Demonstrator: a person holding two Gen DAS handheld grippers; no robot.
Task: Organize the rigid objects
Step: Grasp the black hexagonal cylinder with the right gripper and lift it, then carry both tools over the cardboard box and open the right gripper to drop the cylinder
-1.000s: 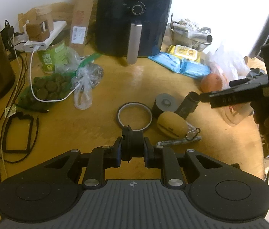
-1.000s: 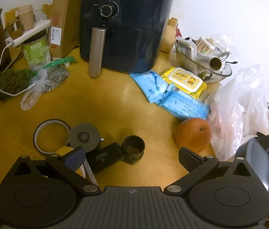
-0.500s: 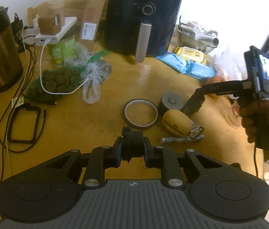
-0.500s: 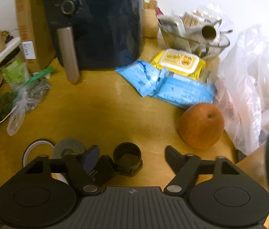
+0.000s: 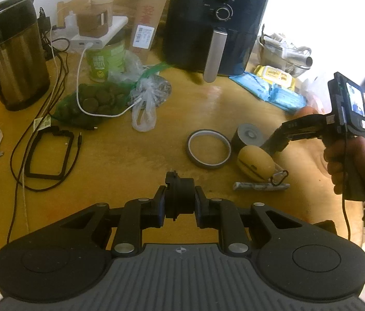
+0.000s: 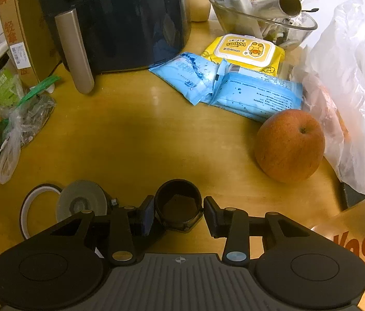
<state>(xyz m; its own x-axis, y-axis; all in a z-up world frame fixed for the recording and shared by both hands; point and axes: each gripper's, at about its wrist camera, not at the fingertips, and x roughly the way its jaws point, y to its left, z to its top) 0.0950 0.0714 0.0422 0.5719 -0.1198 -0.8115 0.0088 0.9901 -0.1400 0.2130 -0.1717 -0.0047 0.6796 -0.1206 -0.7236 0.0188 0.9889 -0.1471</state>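
My left gripper is shut on a small black round part and holds it above the wooden table. My right gripper is low over the table with its jaws on either side of a black cylinder with an open end; the left pad touches it, a thin gap shows at the right pad. In the left wrist view the right gripper reaches the cylinder beside a grey roll, a yellow oval case and a tape ring.
A black air fryer stands at the back, a kettle at the left. Wipe packs, an apple, a plastic bag and a glass bowl lie to the right. Cables and snack bags lie left.
My right gripper has moved down and forward to the black cylinder and narrowed its jaws around it. My left gripper keeps hold of the small black part and has drawn back slightly.
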